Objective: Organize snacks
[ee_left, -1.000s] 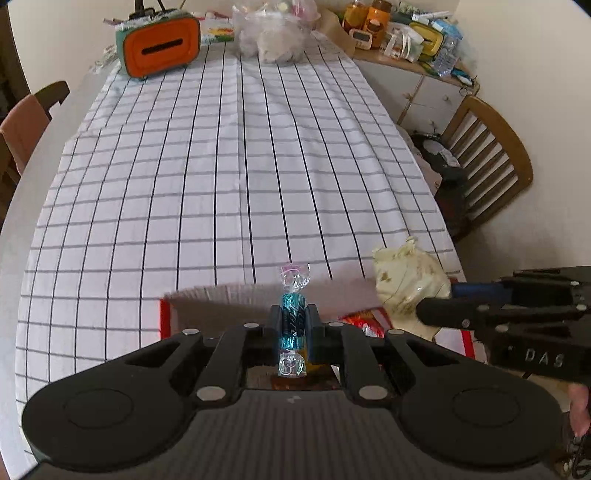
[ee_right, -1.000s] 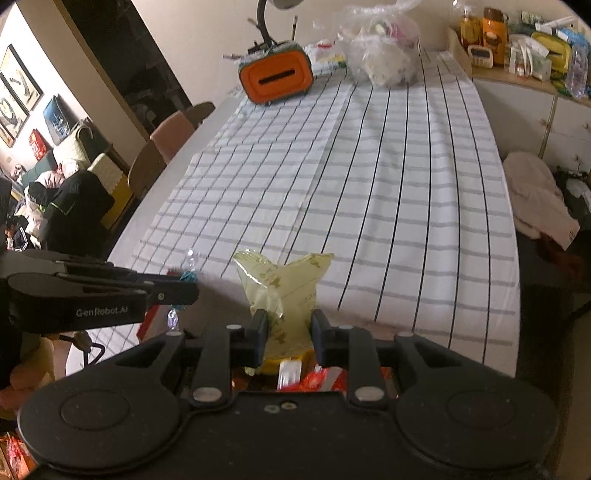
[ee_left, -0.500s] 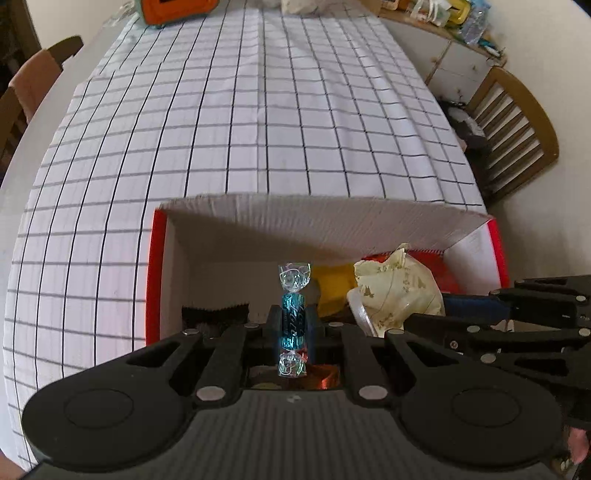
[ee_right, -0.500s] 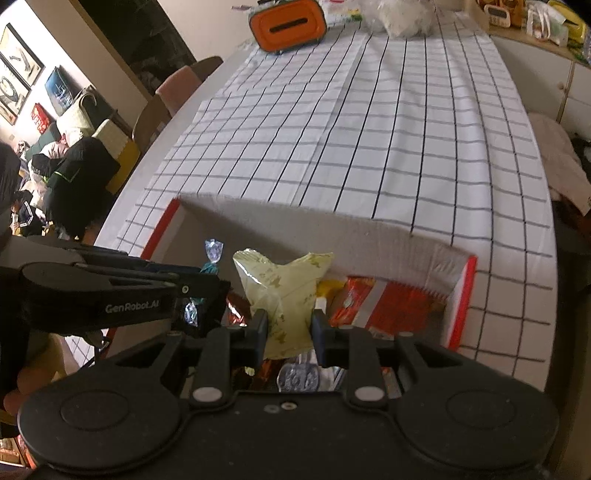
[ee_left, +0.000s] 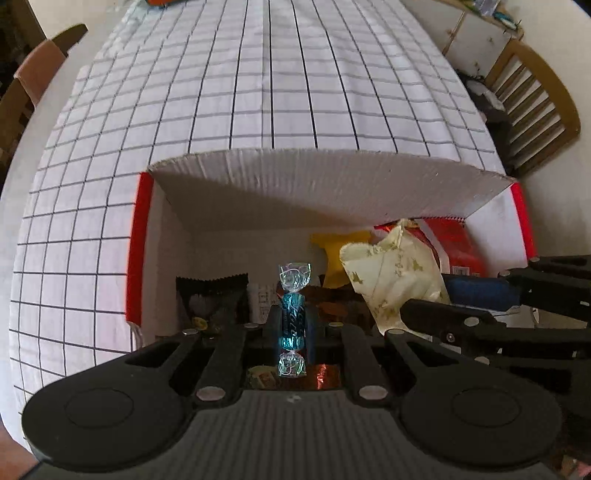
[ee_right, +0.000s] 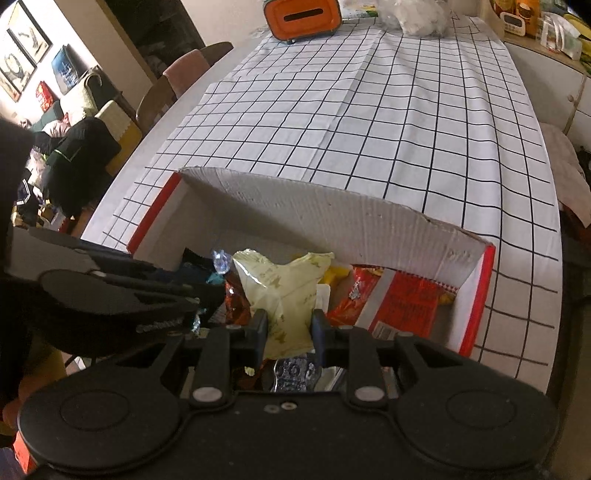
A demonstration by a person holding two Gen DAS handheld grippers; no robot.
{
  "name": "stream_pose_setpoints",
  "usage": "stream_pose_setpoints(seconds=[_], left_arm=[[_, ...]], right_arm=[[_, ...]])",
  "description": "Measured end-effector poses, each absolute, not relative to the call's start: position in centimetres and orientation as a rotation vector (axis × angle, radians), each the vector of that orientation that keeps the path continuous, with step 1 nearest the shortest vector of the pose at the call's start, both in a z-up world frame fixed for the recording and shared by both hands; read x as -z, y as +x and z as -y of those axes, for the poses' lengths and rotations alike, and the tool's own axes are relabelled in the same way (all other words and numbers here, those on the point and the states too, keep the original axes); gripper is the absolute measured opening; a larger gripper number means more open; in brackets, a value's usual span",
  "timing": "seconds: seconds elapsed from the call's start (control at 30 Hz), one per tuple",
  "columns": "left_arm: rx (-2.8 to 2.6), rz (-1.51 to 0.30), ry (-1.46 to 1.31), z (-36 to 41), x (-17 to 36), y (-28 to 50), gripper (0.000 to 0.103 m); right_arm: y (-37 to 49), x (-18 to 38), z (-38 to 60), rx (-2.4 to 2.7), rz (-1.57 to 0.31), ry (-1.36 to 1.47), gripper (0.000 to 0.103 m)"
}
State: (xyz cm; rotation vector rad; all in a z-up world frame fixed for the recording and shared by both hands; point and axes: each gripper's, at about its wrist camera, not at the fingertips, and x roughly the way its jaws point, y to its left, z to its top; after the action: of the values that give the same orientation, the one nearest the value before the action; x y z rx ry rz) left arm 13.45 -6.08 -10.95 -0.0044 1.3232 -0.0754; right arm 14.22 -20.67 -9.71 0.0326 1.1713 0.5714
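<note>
A white cardboard box (ee_left: 332,184) (ee_right: 332,206) with red sides stands open on the checked tablecloth, holding several snack packets. My left gripper (ee_left: 293,325) is shut on a blue twist-wrapped candy (ee_left: 293,314) held upright over the box's left half, above a black packet (ee_left: 210,295). My right gripper (ee_right: 288,326) is shut on a pale yellow snack pouch (ee_right: 284,291) (ee_left: 395,273) over the box's middle. A red packet (ee_right: 406,302) (ee_left: 454,247) and a yellow one (ee_left: 336,243) lie inside at the right. The two grippers hang side by side, the candy (ee_right: 221,260) just left of the pouch.
An orange case (ee_right: 301,14) and a clear plastic bag (ee_right: 421,14) sit at the table's far end. Wooden chairs (ee_left: 535,110) (ee_right: 162,96) stand on both sides. A cluttered sideboard (ee_right: 546,33) runs along the right wall.
Both grippers have sunk towards the box and tipped downward, each keeping its snack. The box's inside has come into view, and the far end of the table has slid out of the left wrist view.
</note>
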Motion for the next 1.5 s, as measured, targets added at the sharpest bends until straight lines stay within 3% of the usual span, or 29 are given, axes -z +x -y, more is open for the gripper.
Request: stream_pose_setpoints(seconds=[0.53, 0.7, 0.83, 1.0, 1.13, 1.2, 1.33, 1.5], left_arm=[[0.124, -1.294, 0.001, 5.3, 10.6, 14.1, 0.016], [0.155, -1.237, -0.021, 4.4, 8.7, 13.5, 0.029], [0.174, -1.182, -0.017, 3.9, 7.0, 12.7, 0.034], [0.193, -1.109, -0.032, 2.8, 4.8, 11.3, 0.06], [0.198, -1.05, -0.034, 1.8, 3.1, 9.7, 0.069], [0.199, -1.026, -0.04, 1.2, 2.5, 8.9, 0.075], [0.192, -0.989, -0.051, 0.2, 1.8, 7.2, 0.081], [0.203, -0.952, -0.056, -0.6, 1.2, 5.1, 0.083]], right_arm=[[15.5, 9.5, 20.9, -0.514, -1.212, 0.088, 0.031], [14.8, 7.7, 21.1, -0.49, -1.171, 0.091, 0.035], [13.9, 6.0, 21.6, -0.474, -1.134, 0.118, 0.04], [12.3, 4.0, 21.9, -0.456, -1.071, 0.143, 0.05], [10.7, 2.6, 22.0, -0.433, -1.014, 0.156, 0.066], [9.8, 2.1, 22.0, -0.429, -0.989, 0.166, 0.068], [8.1, 1.4, 21.8, -0.413, -0.946, 0.173, 0.08], [5.8, 1.1, 21.6, -0.388, -0.906, 0.195, 0.087]])
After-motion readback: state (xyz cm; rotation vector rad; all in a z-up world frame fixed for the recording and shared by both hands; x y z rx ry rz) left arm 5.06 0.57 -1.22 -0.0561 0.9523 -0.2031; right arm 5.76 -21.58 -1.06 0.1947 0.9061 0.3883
